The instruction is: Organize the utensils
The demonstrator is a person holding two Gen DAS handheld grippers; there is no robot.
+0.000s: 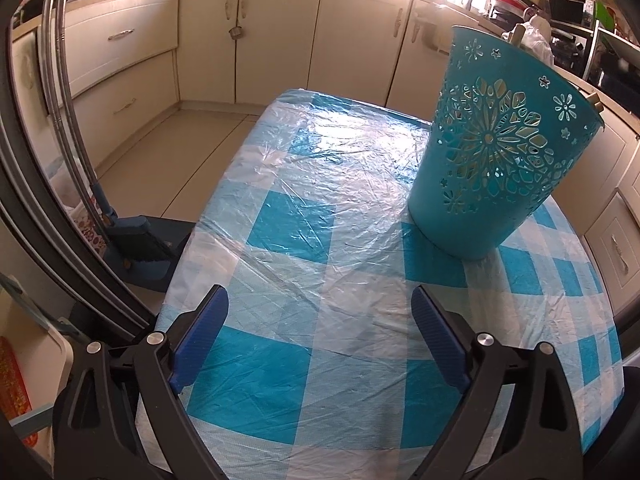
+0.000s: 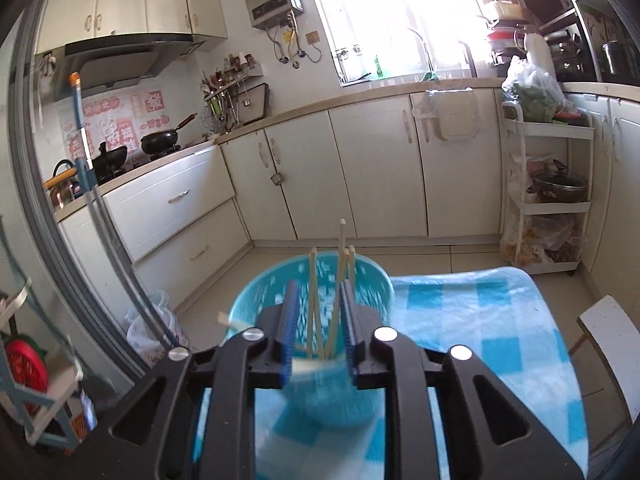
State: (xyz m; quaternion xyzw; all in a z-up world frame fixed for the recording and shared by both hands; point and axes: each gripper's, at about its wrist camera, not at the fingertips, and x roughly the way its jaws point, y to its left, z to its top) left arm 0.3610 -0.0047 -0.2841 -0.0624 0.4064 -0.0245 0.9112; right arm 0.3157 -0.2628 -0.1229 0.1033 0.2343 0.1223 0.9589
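A teal cut-out basket stands on the blue-and-white checked table, to the right of my left gripper, which is open and empty low over the cloth. In the right wrist view my right gripper hangs just above the same basket. Several wooden chopsticks stand in the basket and pass between the blue pads, which are narrowly apart. I cannot tell whether the pads touch the chopsticks. One more stick leans over the basket's left rim.
Cream kitchen cabinets run around the room behind the table. A blue dustpan and brush sit on the floor left of the table. A white rack with pots and a white stool are at the right.
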